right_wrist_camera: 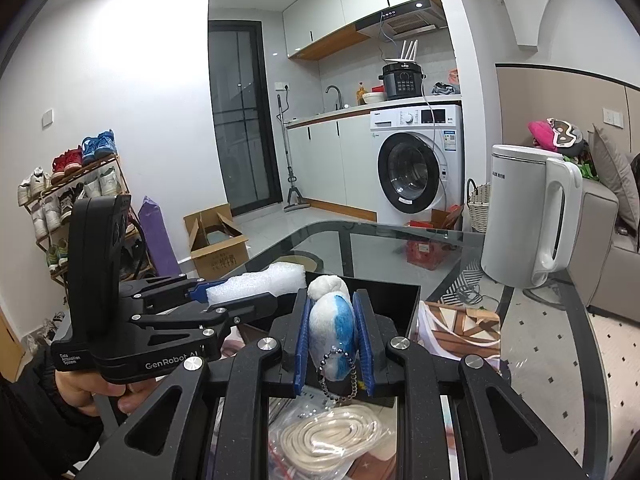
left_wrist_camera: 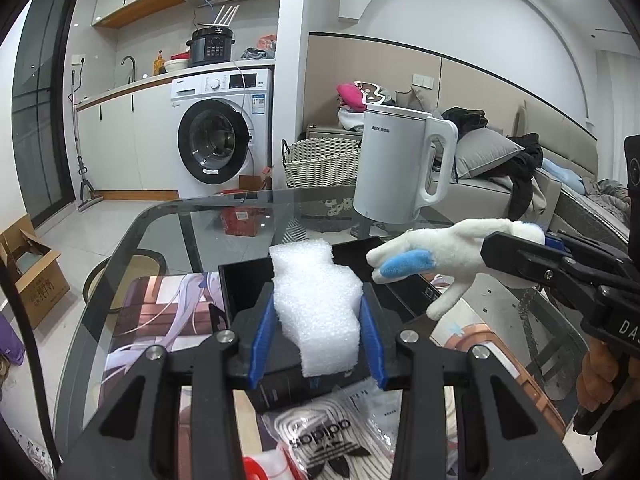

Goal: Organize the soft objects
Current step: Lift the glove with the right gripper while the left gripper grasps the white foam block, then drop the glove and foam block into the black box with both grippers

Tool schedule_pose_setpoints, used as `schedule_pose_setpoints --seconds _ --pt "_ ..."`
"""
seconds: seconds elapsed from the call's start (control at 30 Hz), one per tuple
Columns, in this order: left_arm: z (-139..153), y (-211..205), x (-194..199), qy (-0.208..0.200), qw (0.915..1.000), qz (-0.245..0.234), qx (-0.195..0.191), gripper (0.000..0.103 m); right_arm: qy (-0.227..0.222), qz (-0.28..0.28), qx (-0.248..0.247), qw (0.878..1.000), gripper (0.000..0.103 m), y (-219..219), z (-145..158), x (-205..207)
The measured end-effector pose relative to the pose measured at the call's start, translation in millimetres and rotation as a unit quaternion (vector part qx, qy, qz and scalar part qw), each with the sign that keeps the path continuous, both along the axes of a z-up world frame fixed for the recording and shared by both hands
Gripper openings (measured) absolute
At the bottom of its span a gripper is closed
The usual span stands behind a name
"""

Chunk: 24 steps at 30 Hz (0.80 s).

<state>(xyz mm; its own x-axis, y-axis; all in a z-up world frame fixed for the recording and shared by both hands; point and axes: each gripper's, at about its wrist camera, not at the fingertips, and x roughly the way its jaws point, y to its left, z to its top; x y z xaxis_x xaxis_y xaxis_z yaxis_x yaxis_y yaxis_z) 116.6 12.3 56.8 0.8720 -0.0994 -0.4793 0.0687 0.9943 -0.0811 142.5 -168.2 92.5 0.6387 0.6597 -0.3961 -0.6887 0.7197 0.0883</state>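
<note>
My left gripper (left_wrist_camera: 318, 316) is shut on a white foam block (left_wrist_camera: 318, 304) and holds it above the open black box (left_wrist_camera: 244, 276). It also shows in the right wrist view (right_wrist_camera: 240, 296) with the foam block (right_wrist_camera: 260, 280). My right gripper (right_wrist_camera: 332, 332) is shut on a white and blue plush toy (right_wrist_camera: 334, 328) with a bead chain, held over the black box (right_wrist_camera: 396, 300). In the left wrist view the plush toy (left_wrist_camera: 432, 256) sticks out leftward from the right gripper (left_wrist_camera: 516, 256), beside the foam.
A white kettle (left_wrist_camera: 404, 164) stands on the glass table (left_wrist_camera: 168, 232) behind the box. A bagged white rope (right_wrist_camera: 336, 436) lies near the front edge on a printed mat (left_wrist_camera: 160, 320). A wicker basket, sofa and washing machine stand beyond the table.
</note>
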Motion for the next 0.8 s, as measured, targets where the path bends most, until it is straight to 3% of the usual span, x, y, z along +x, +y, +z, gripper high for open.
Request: schedule_pose_setpoints --seconds 0.8 --pt "-17.2 7.9 40.0 0.026 0.9993 0.026 0.001 0.039 0.012 -0.017 -0.024 0.999 0.021 37.8 -16.6 43.8"
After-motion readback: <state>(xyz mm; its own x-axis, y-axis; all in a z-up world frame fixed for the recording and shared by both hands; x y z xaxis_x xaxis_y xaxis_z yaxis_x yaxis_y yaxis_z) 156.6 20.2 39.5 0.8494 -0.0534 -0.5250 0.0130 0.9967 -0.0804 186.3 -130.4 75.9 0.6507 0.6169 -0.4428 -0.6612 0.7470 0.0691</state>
